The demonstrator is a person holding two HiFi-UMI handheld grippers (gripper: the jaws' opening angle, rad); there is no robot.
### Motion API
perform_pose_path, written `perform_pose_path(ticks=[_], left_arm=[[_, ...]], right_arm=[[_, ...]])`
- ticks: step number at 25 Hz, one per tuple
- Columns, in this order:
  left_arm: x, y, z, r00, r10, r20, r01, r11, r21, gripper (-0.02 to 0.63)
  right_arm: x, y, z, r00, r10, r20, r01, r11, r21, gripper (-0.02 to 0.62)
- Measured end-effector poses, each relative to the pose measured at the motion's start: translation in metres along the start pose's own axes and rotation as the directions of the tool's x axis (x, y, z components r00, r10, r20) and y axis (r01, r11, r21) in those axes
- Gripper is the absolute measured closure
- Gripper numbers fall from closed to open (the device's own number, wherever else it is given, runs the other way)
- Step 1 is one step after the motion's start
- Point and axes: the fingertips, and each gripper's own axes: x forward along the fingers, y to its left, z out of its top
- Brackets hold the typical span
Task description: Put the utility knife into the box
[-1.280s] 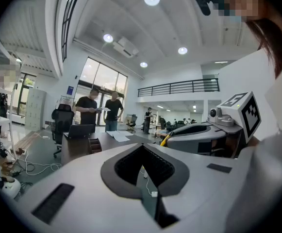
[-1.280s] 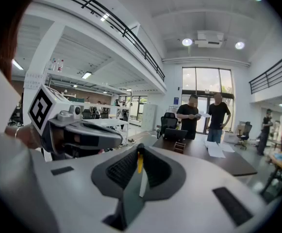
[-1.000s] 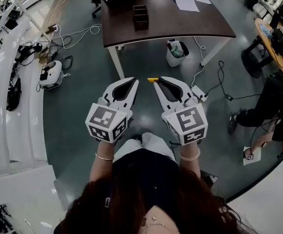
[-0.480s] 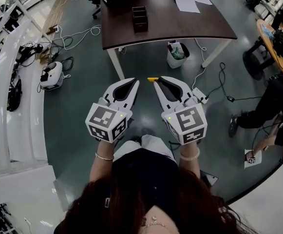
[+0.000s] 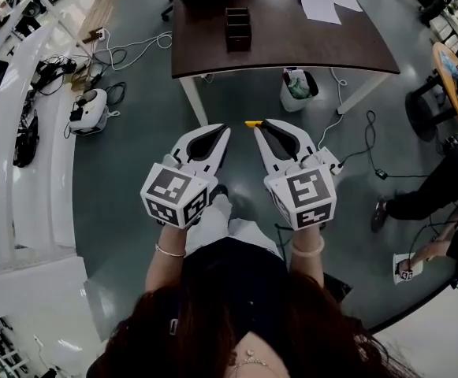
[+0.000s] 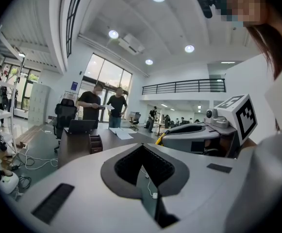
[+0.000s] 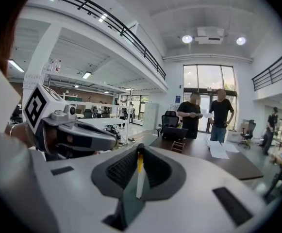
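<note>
Head view shows the person standing on the open floor with both tools held side by side at waist height, and over the last second the table (image 5: 347, 46) has drifted slightly nearer and to the right in the picture, with a foot now showing under the left gripper (image 5: 222, 129), so I judge a step toward it is under way. The right gripper (image 5: 254, 124) is clamped on the utility knife (image 5: 249, 123), whose yellow end pokes out past the tips toward the left; the right gripper view confirms the thin blade body pinched upright between the pads. The left gripper's jaws are closed with nothing between them. The box (image 5: 237, 28), a dark divided holder, stands on the table well apart from the knife, so the carry remains ahead
</note>
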Motion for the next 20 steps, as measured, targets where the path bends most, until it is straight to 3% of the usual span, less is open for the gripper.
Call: perform_pose_path(ticks=[20], left_arm=[[0.122,0.136,0.036,0.996,-0.094,0.003,0.094,0.996,0.006,0.606]], right_arm=[[0.152,-0.088,0.038,0.998,-0.066,-0.005,0.067,0.998,0.013,0.546]])
